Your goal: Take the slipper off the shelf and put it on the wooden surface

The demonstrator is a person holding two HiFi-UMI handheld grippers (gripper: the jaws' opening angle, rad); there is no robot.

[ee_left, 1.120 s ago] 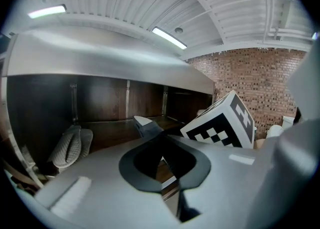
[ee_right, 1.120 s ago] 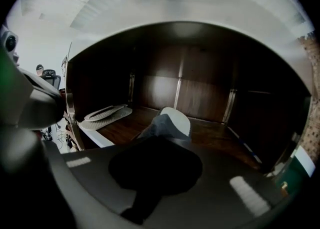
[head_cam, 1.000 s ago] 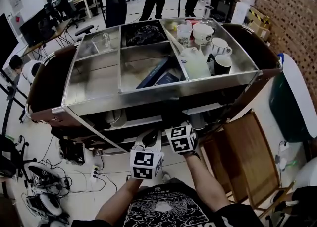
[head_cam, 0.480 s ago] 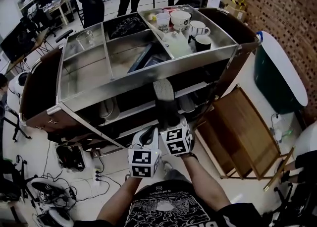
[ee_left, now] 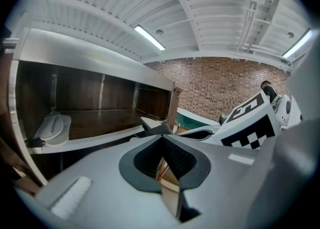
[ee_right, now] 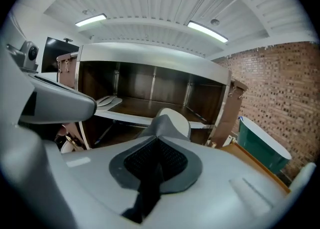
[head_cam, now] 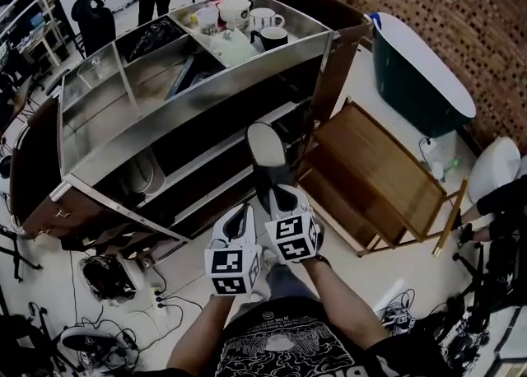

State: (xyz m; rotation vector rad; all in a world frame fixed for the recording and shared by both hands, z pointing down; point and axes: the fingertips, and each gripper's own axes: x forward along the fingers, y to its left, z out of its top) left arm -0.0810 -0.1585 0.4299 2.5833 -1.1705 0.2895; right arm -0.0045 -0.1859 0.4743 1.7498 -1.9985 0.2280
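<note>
The slipper [head_cam: 263,146] is off the shelf [head_cam: 216,171] and stands up out of the right hand-held gripper [head_cam: 273,198], its pale sole pointing away from the person; it hangs in the air in front of the cart, with the wooden surface [head_cam: 375,165] off to the right and lower down. The right gripper view shows the jaws pinched narrow on the dark upper part of the slipper, near 1 end.

It looks light and foam-like, so weight should be no trouble. The sole is probably bendy and the strap soft, so a pinch at 1 end may let the free length droop or swing. A hold on the sole's edge nearer the middle would be steadier, though the present grip looks adequate for a short carry. It seems neither fragile nor slippery, so it can be set down flat without much care.

The left hand-held gripper [head_cam: 241,217] sits just beside the right one, its jaws drawn to a narrow slit with nothing in them.
</note>
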